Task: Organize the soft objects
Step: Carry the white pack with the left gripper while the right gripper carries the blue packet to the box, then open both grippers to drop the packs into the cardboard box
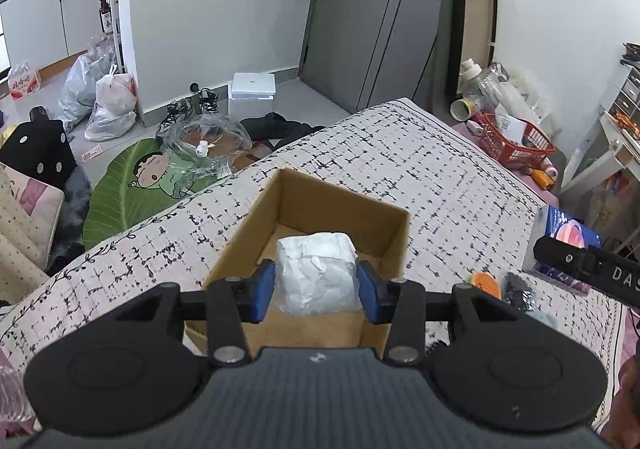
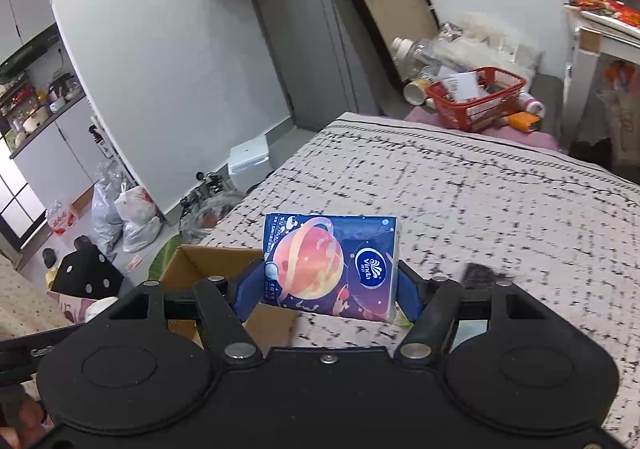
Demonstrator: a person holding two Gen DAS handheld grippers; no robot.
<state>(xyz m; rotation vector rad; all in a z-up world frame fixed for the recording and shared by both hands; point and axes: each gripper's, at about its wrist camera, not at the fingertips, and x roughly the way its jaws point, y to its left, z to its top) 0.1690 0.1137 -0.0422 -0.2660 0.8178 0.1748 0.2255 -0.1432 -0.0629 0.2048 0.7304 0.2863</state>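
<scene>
The left gripper (image 1: 317,283) clamps a white crumpled packet (image 1: 318,273) just above the open cardboard box (image 1: 340,205) on the patterned bedspread (image 1: 440,177). The right gripper (image 2: 330,281) grips a blue tissue pack (image 2: 331,265) beside that box. Farther off sits a red basket (image 2: 476,97).
</scene>
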